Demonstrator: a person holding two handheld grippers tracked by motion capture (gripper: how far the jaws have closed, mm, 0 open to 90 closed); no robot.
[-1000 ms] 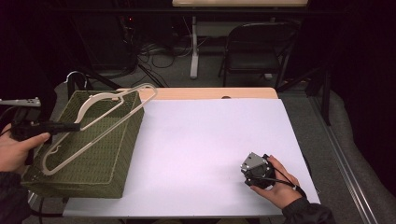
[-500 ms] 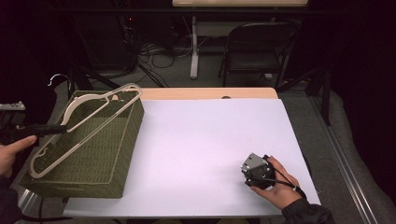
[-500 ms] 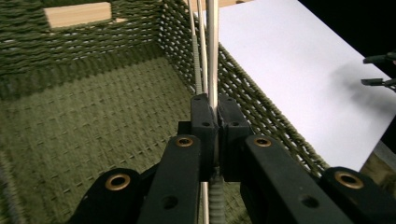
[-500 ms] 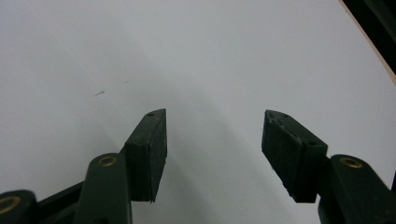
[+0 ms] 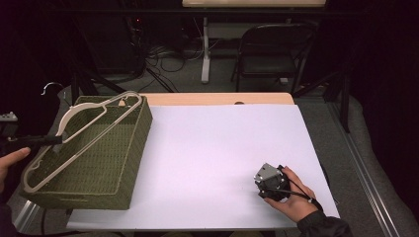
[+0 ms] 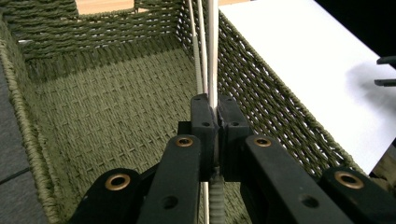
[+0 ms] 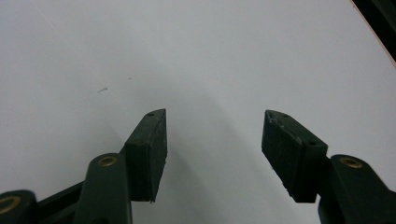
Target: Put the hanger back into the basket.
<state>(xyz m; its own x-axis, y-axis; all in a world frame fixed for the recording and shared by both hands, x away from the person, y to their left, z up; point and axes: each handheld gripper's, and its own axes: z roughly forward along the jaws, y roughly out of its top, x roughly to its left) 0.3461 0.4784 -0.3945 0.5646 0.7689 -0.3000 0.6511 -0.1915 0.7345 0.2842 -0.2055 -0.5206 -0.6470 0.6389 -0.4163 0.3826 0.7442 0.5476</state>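
At the left edge of the high view, the left gripper (image 5: 52,140) reaches rightward from the person's left hand (image 5: 9,160), its jaws pressed tight together. At lower right, the right hand (image 5: 291,195) holds the right gripper (image 7: 212,140) low, jaws spread wide apart.

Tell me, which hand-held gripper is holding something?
The left hand-held gripper: its jaws are shut on the cream hanger over the green woven basket. The right hand-held gripper rests open over the bare white table.
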